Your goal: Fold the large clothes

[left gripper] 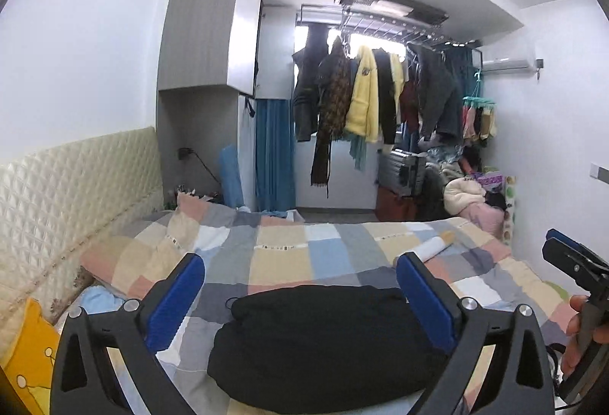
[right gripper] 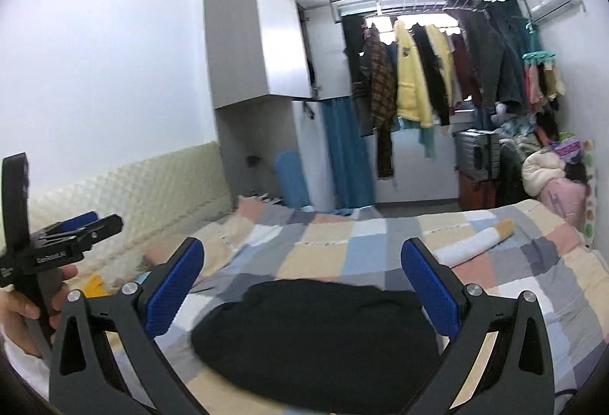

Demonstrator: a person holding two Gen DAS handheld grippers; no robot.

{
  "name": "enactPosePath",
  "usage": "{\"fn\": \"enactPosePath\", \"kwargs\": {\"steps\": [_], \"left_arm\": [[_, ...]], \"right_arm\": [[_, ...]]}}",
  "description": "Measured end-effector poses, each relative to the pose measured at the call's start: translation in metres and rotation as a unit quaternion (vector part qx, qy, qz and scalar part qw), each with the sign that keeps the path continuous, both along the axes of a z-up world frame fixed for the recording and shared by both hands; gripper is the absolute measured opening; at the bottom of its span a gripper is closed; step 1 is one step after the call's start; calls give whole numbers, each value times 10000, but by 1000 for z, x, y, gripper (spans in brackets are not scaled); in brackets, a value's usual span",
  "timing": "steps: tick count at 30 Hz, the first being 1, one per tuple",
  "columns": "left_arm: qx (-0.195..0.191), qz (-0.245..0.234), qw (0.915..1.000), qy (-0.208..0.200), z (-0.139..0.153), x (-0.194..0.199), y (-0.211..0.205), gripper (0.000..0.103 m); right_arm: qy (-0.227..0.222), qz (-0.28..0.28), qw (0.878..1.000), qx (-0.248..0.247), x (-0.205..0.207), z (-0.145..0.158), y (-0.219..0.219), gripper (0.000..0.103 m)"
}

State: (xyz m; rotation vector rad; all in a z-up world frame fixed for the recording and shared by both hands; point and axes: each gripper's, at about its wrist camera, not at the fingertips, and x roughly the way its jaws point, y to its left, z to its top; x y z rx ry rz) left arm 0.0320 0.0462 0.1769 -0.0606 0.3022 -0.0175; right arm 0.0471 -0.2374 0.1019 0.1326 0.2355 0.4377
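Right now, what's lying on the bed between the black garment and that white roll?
Only bare checked quilt. The black garment and the white roll lie apart; the right wrist view shows it best.

Left gripper (left gripper: 300, 276) and right gripper (right gripper: 302, 263) both gape, empty.
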Motion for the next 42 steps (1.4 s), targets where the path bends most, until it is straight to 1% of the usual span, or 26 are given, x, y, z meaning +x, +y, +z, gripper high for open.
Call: {"fn": "enactPosePath", "kwargs": {"steps": [2, 4, 7, 10, 12, 17, 21, 26, 29, 32, 36, 42], "left_arm": [[-19, -71, 10000, -34, 3, -15, -4, 102], [-48, -119, 9999, -65, 4, -33, -10, 102], [-14, -137, 9999, -59, 1, -50, -18, 102], [5, -116, 9999, -48, -7, -66, -24, 102], [-32, -145, 9999, -26, -15, -74, -28, 102], [-142, -168, 9995, 208, -42, -84, -36, 102], [-184, -247, 9981, 535, -70, -81, -40, 102], [-155, -225, 9955, 904, -104, -78, -46, 102], [-157, -222, 9930, 1151, -120, -72, -46, 102], [-187, -110, 9912, 1306, -133, -69, -46, 102], [-220, -47, 9876, 1552, -149, -63, -43, 102], [-346, 102, 9835, 1774, -164, -56, -37, 102]], "right_arm": [[-105, 34, 9999, 50, -18, 7, -2, 103], [-249, -45, 9997, -47, -33, 11, -2, 103], [-273, 91, 9996, -18, -51, 11, -1, 103], [-271, 135, 9995, 101, -68, 4, -2, 103], [-163, 111, 9997, 151, -76, -4, -3, 103], [-70, 13, 9997, 234, -97, -27, -7, 103], [174, -103, 9996, 194, -100, -50, -6, 103], [322, -244, 9989, -222, -101, -80, 1, 103], [515, -342, 9975, -344, -95, -97, 3, 103], [782, -378, 9955, -369, -89, -112, 2, 103], [963, -479, 9927, -546, -87, -126, 3, 103], [1284, -491, 9883, -663, -77, -142, 2, 103]]}}
